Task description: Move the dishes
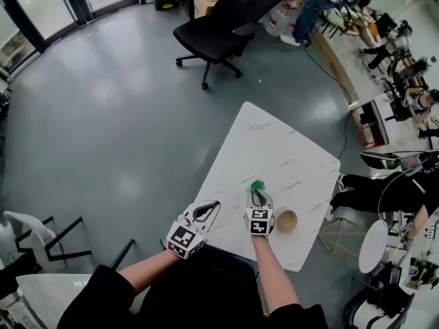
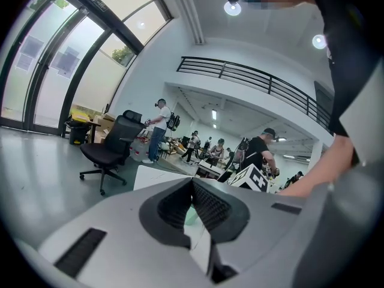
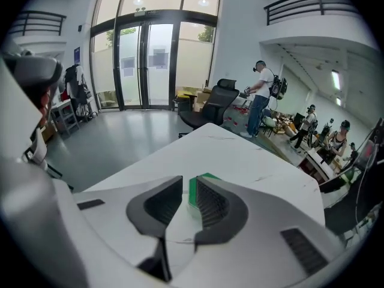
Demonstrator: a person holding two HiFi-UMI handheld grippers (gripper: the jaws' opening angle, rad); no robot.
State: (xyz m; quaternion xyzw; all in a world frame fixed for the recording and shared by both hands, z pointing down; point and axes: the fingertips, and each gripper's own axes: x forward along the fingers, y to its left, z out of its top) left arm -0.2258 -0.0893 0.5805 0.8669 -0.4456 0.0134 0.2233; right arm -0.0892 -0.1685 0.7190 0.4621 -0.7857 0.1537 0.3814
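Right gripper [image 1: 258, 193] clamps the thin green dish [image 1: 257, 186], 10 o'clock of the tan cup [image 1: 286, 220], by its rim, judged light, stiff, slippery; left gripper [image 1: 214, 205] closed, empty.

White four-sided table top [image 1: 274, 149] with thin dark streaks. On it, small round tan bowl [image 1: 286, 220]; just left of bowl, small green thing [image 1: 257, 186], resting or lifted unclear.

- A glossy grey floor [image 1: 103, 115] is filling the upper left, reflecting daylight.
- Tall glass doors [image 3: 147, 59] are letting light in.
- A black office chair [image 1: 219, 26] is standing top centre.
- Cluttered workbenches [image 1: 384, 60] are lining the right edge.
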